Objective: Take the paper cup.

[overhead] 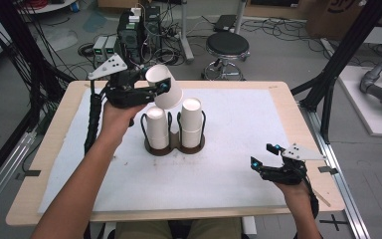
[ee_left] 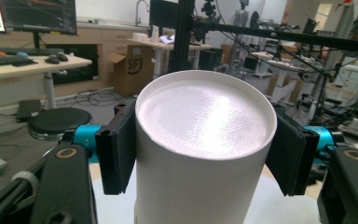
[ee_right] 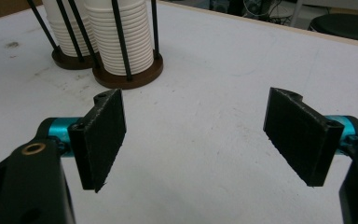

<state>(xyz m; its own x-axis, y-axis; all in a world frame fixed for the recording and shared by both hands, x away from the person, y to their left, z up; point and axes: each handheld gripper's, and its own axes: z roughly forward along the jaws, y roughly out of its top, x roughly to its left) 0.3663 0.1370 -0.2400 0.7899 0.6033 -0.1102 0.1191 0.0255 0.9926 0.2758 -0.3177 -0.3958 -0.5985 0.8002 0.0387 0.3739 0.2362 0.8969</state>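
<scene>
My left gripper (overhead: pixel 155 90) is shut on a white paper cup (overhead: pixel 166 92), held base-up and tilted above the table's far middle. In the left gripper view both black pads press the sides of the cup (ee_left: pixel 205 116), whose recessed base faces the camera. Just below it a dark brown two-ring holder (overhead: pixel 174 148) with black rods carries a left stack (overhead: pixel 156 128) and a right stack (overhead: pixel 191 123) of upturned white cups. The held cup hangs over the gap between them, a little above the stacks. My right gripper (overhead: pixel 266 155) rests open near the front right, nothing between its pads (ee_right: pixel 103 135); the stacks (ee_right: pixel 121 37) lie ahead of it.
A white mat (overhead: pixel 278 114) covers the wooden table (overhead: pixel 54 129). Behind the far edge stand a black stool (overhead: pixel 227 47) and electronics boxes (overhead: pixel 134 30) with cables on the floor. Black frame posts (overhead: pixel 343 55) rise at the right and left sides.
</scene>
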